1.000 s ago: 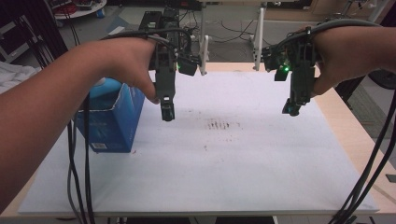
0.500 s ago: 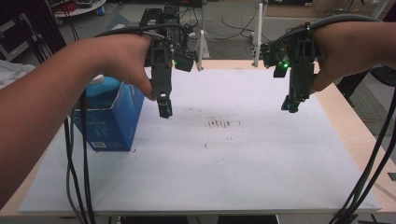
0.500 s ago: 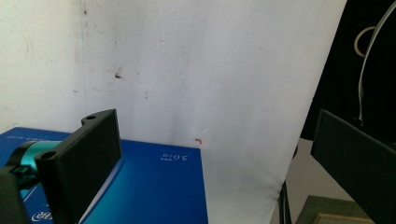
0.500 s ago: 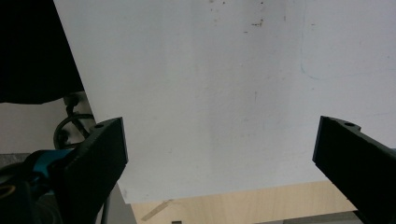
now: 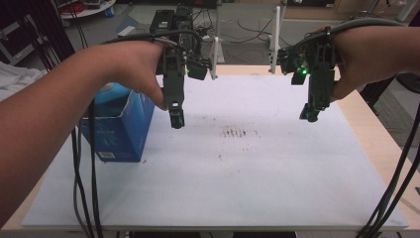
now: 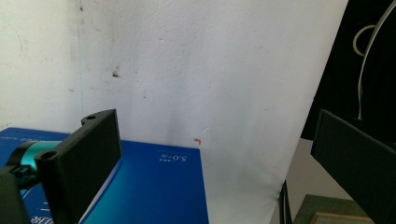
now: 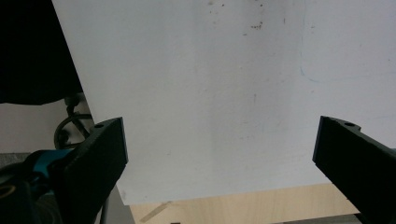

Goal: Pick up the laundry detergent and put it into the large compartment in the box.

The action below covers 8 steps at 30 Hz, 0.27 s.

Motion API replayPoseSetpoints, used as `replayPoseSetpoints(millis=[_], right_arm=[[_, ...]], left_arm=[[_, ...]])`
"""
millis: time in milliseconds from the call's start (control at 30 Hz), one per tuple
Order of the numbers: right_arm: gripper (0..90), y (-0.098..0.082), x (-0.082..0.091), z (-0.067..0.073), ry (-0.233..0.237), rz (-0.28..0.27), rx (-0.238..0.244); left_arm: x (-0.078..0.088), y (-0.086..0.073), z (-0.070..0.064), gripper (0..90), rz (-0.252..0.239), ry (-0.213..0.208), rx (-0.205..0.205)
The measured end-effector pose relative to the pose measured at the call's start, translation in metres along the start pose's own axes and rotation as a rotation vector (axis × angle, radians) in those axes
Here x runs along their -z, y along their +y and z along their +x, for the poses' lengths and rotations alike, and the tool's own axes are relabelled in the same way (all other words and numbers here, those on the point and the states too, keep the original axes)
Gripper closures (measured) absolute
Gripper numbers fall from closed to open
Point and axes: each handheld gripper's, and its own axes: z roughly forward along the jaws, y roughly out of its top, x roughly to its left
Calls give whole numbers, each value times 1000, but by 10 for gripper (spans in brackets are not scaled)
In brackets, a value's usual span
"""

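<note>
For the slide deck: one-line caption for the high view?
Left gripper open beside blue box, right gripper open over white sheet.

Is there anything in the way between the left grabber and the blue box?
Nothing visible. The left gripper hangs open just beside the blue box, with bare white sheet between them.
</note>
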Motion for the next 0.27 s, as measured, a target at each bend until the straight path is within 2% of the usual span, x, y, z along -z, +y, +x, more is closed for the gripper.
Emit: replayPoseSetpoints(millis=[267], right_arm=[[21,-1,0,1,-2,1,-2]], left_arm=[[-1,1,-2,17,5,0,-3]])
